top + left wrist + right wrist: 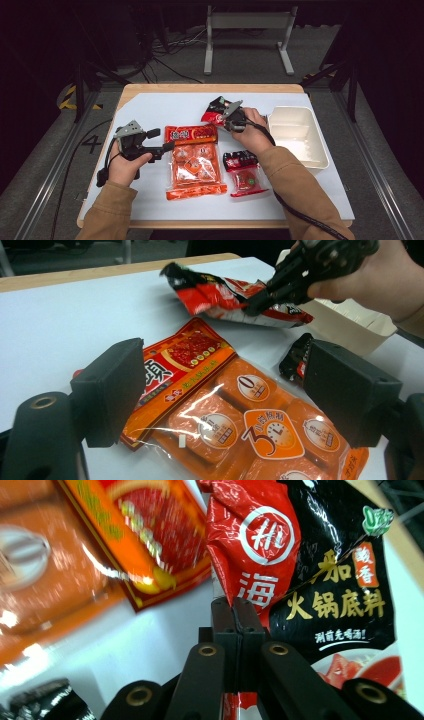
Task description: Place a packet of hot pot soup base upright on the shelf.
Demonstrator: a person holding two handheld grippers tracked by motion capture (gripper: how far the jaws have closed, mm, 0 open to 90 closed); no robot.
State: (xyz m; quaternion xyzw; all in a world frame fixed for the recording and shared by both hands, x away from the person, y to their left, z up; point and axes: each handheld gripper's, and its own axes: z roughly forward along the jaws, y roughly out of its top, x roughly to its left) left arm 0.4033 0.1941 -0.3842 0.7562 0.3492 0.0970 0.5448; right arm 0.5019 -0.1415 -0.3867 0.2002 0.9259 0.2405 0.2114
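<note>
While clamped tight on the edge of the red-and-black sauce packet, with the jaws pressed together on the foil, the right gripper holds that packet off the white tabletop, toward the far side and just left of the cream tray. Seen from the left gripper view too, hanging tilted above the table. Judged as the carry step: packet gripped, not yet placed. Probably bound for the tray, whose floor looks bare, though that is a guess from how things lie. Calls next for a short swing across to the tray's near rim, enough lift to clear that rim, then a lowering and a release once the packet sits inside.

Meanwhile the left gripper, jaws spread wide and holding nothing, hovers at the left edge of the large orange packet, which lies flat mid-table. Whether a jaw touches that packet cannot be told.

As for room: open table between the held packet and the tray, nothing standing in the path. Small red-and-black packet lying nearer the person, under the right forearm, well below the route. Tray close to the table's right edge, so little margin beyond it; a floppy packet hanging from one edge could catch the rim if carried too low
</note>
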